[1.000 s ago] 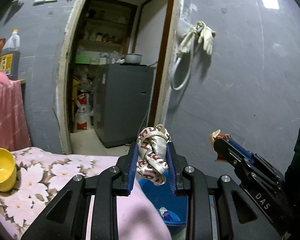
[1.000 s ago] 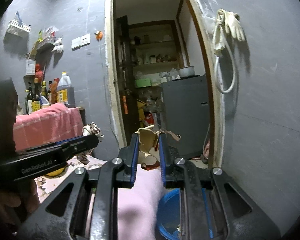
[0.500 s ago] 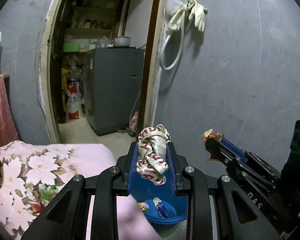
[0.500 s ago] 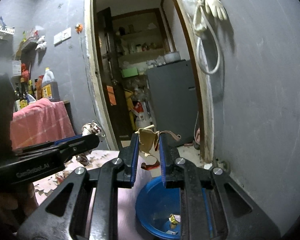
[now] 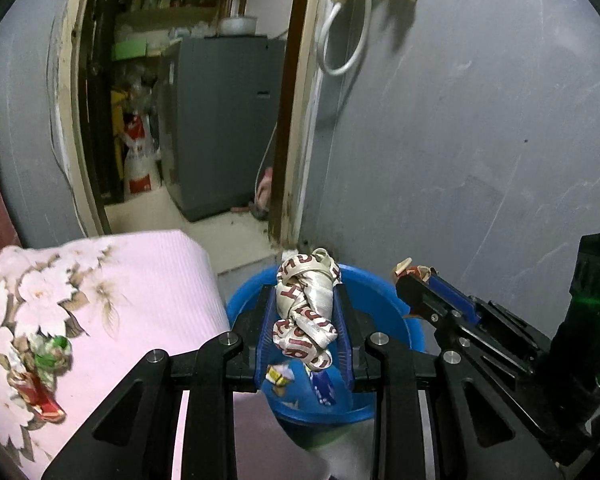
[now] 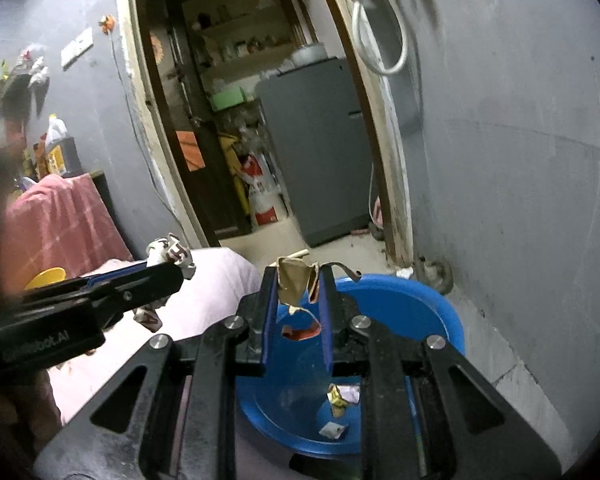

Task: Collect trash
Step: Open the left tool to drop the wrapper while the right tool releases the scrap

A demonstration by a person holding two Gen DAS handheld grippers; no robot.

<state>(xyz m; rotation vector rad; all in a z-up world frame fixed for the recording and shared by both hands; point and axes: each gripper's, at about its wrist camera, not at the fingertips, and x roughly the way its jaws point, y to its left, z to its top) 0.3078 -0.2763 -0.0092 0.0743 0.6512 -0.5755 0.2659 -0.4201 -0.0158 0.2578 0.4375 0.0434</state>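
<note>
My left gripper (image 5: 305,296) is shut on a crumpled white wrapper with red lettering (image 5: 306,312), held just above a blue basin (image 5: 380,284) on the floor. In the right wrist view my right gripper (image 6: 299,280) is shut on a torn tan and red wrapper (image 6: 294,285), also over the blue basin (image 6: 404,304). Several small wrappers (image 6: 342,396) lie in the basin's bottom. Each gripper shows in the other's view: the right gripper (image 5: 410,276) at right, the left gripper (image 6: 172,268) at left with its white wrapper (image 6: 170,250).
A pink floral cloth (image 5: 112,288) covers a surface left of the basin, with green and red trash (image 5: 46,360) on it. A grey wall (image 5: 460,140) rises right of the basin. An open doorway (image 5: 180,100) leads to a grey appliance (image 5: 228,120). A yellow bowl (image 6: 46,278) sits far left.
Both grippers have sunk and tilted down with their wrappers still held; the blue basin now fills the space under them and the table's yellow bowl has left the left view.
</note>
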